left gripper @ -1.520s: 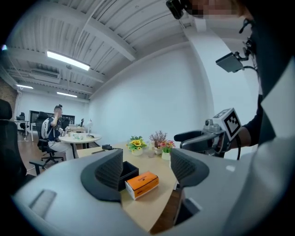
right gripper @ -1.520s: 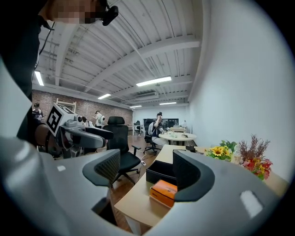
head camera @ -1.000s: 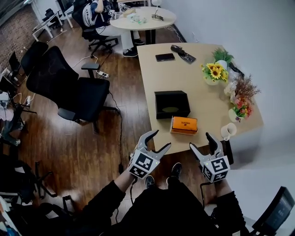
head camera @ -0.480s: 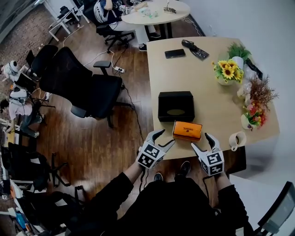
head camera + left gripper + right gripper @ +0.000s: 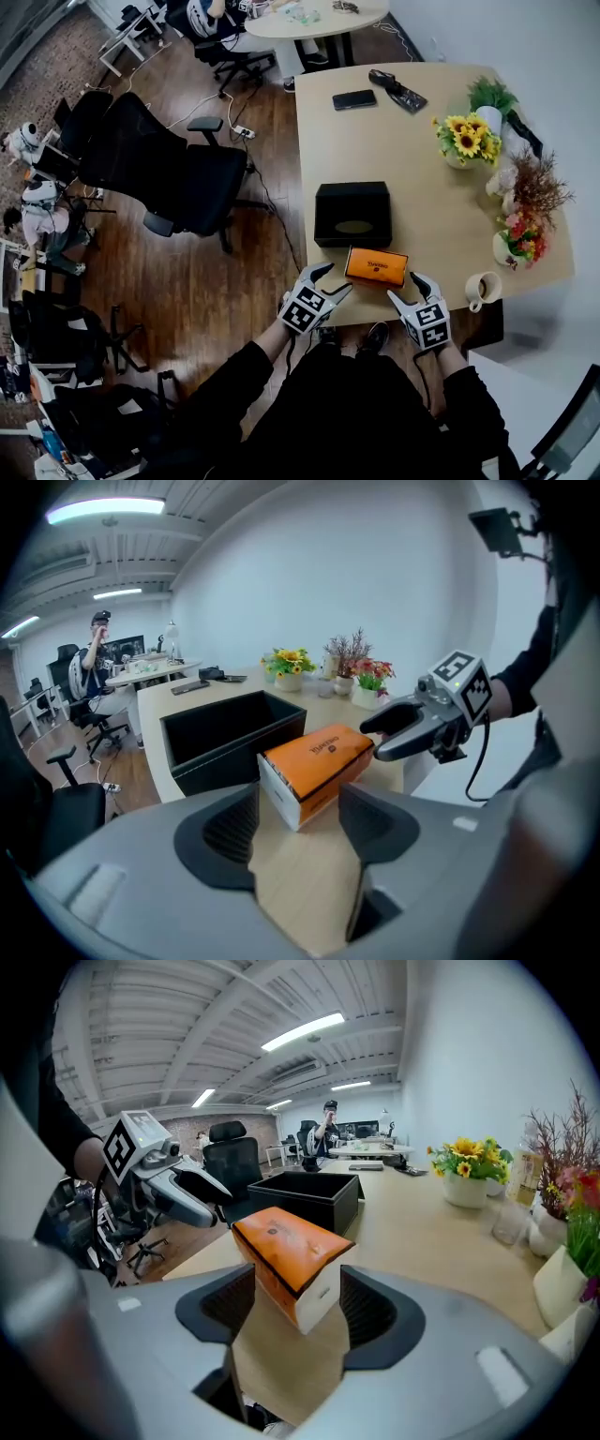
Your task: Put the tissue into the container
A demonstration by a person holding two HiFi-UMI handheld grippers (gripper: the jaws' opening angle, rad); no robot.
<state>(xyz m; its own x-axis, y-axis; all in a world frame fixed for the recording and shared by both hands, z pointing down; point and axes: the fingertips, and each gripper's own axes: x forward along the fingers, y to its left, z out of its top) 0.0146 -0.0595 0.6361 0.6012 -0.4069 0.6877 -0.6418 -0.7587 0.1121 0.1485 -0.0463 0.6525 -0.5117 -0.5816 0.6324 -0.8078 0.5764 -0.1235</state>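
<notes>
The orange tissue box (image 5: pixel 377 265) lay by the table (image 5: pixel 412 141) edge nearest the person, just beside the black container (image 5: pixel 352 214). The left gripper (image 5: pixel 334 280) and right gripper (image 5: pixel 406 289) flanked it. Their jaws had just been narrowing but stood wide, pressing nothing.

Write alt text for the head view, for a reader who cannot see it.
From above, an orange tissue box lies near a wooden table's front edge, an open black container just behind it. The left tongs and right tongs, open with nothing between them though just closing a little, flank the box's ends.
</notes>
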